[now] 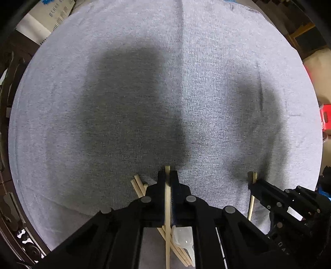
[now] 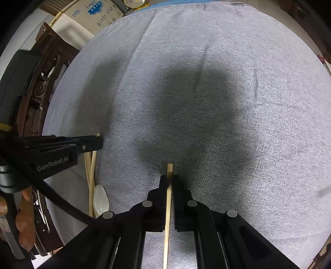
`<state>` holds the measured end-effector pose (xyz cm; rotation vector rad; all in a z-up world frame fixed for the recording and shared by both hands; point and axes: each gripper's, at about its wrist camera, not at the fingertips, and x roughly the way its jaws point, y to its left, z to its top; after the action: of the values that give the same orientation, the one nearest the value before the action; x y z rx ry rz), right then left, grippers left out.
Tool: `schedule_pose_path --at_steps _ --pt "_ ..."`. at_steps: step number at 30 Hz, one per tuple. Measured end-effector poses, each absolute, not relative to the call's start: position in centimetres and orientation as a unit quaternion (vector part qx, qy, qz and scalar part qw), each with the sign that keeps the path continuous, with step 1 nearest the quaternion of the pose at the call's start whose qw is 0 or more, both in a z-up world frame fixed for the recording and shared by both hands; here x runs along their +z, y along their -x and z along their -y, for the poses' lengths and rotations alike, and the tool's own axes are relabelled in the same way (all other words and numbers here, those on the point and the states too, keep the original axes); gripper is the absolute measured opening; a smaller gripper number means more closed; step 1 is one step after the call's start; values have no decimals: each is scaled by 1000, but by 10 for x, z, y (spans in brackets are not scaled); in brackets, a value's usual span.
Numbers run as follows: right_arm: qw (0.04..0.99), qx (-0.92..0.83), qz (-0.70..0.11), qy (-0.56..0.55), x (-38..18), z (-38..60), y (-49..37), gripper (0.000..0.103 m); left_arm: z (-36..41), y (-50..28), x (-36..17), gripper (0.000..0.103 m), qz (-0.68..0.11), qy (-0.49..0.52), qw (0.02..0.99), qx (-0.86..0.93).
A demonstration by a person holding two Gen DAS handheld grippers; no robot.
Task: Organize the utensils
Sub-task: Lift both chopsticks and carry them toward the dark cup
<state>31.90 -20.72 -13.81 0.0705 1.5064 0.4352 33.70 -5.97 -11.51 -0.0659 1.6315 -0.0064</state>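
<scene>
My left gripper [image 1: 167, 174] points straight down at the grey cloth and is shut on a single wooden chopstick [image 1: 167, 207], whose tip sticks out past the fingers. Beneath it lie a few more chopsticks [image 1: 137, 185] crossed at an angle, and a white spoon [image 1: 184, 238]. My right gripper [image 2: 169, 178] is shut on another chopstick [image 2: 168, 207]. In the left wrist view the right gripper [image 1: 253, 183] stands close by on the right. In the right wrist view the left gripper [image 2: 99, 142] is on the left, above the loose chopsticks [image 2: 92, 171] and the spoon [image 2: 100, 199].
A round table under a grey cloth [image 1: 144, 82] fills both views. Dark carved wooden furniture [image 2: 41, 82] and cardboard boxes [image 2: 97, 12] stand beyond its left edge. A red object [image 1: 325, 118] sits off the right edge. A person's hand [image 2: 24, 227] holds the left gripper.
</scene>
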Motion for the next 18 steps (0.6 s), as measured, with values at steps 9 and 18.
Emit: schedule_pose_path --at_steps 9,18 --pt "729 190 -656 -43 -122 218 -313 5 44 -319 -86 5 -697 51 715 -8" --pt "750 186 -633 -54 -95 230 -296 5 11 -274 -79 5 -674 84 734 -5"
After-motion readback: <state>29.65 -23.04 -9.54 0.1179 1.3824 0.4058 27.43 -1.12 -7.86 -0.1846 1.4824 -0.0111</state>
